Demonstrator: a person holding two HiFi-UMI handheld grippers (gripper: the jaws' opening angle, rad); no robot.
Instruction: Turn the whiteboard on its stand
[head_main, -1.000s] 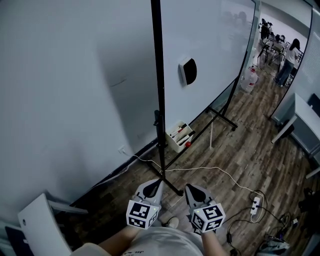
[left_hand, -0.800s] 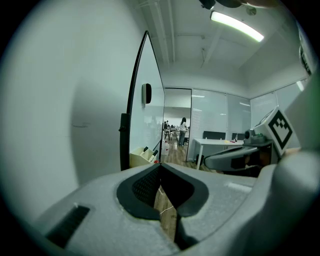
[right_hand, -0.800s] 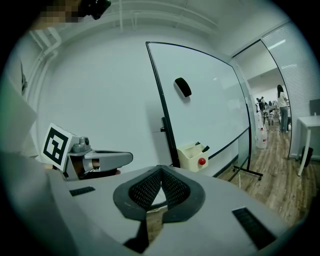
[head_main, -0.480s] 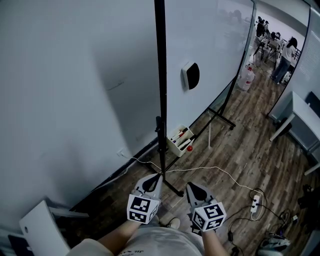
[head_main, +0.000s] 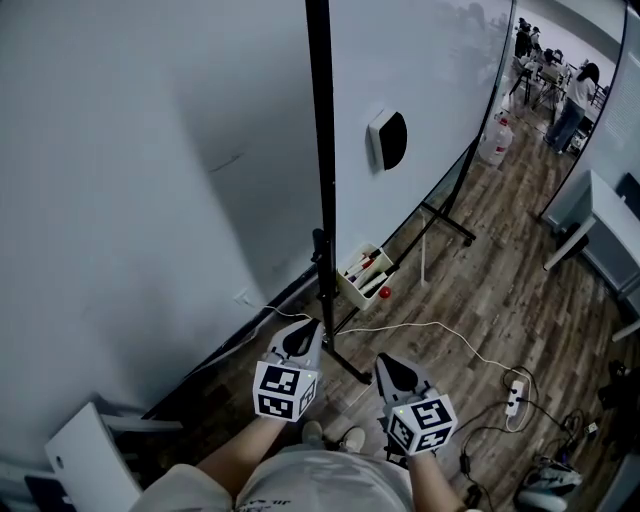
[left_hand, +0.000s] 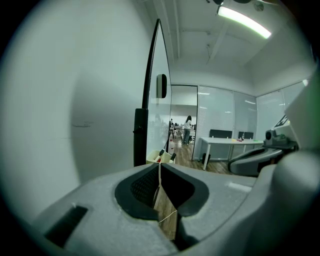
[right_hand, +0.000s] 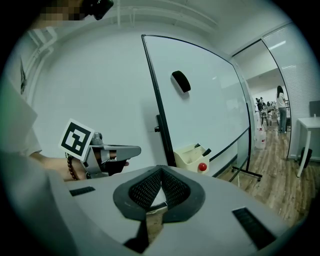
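A tall whiteboard (head_main: 420, 90) in a black frame stands on a rolling stand, seen edge-on at its near black post (head_main: 322, 180). A black eraser (head_main: 390, 139) sticks to its face. A cream marker box (head_main: 362, 279) hangs low on the post. My left gripper (head_main: 308, 330) is shut with nothing in it, tips close to the post's foot. My right gripper (head_main: 386, 368) is shut and empty too, a little to the right of it. The left gripper view looks along the post (left_hand: 141, 135). The right gripper view shows the board's face (right_hand: 205, 115) and the left gripper (right_hand: 107, 155).
A white wall (head_main: 130, 180) rises at the left behind the board. A white cable (head_main: 440, 340) runs over the wood floor to a power strip (head_main: 516, 393). A white chair (head_main: 85, 460) sits bottom left. Desks and people stand far right (head_main: 575, 100).
Both grippers stay shut. The head view has shifted slightly; the left gripper has risen a little toward the post's base.
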